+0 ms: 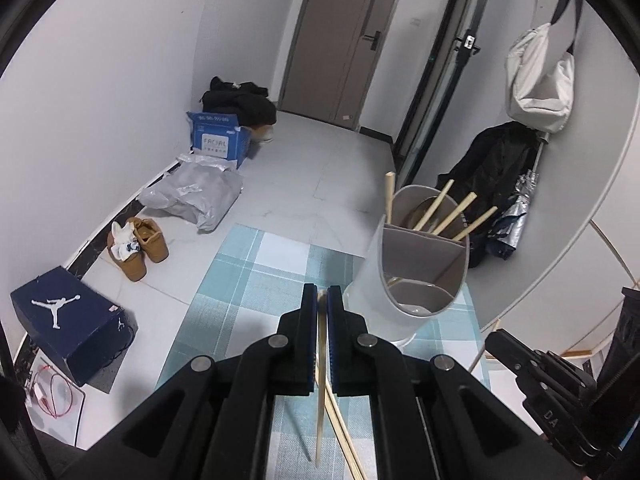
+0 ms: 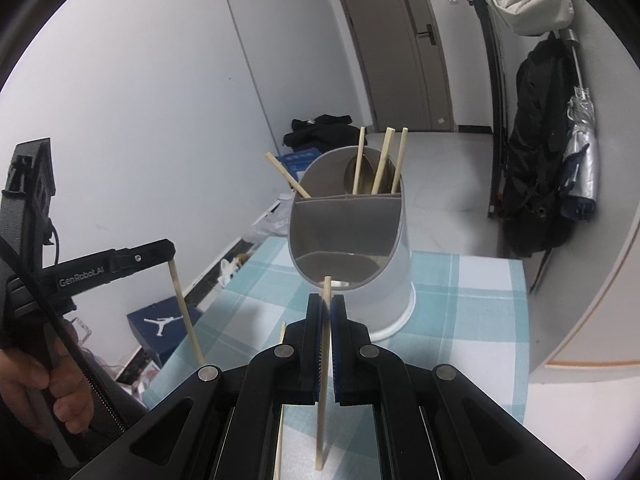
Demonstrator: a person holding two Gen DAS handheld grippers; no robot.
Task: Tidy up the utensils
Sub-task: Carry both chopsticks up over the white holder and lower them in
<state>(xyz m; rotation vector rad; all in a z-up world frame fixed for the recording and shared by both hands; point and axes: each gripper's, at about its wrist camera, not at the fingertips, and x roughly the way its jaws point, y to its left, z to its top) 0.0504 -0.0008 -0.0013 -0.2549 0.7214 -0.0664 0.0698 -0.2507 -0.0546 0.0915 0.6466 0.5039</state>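
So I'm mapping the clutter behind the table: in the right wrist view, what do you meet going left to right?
Left tool gripping a chopstick → right tool gripping its own chopstick → utensil holder → black jacket → folded umbrella.

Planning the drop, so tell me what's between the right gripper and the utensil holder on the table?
Only bare checked tablecloth lies between the right gripper and the utensil holder, seen in the right wrist view; the chopstick in its jaws points up toward the holder's front.

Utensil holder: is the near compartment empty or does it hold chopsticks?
Empty of chopsticks. The utensil holder shows only bare grey floor in its near compartment; the chopsticks and a spoon stand behind the divider.
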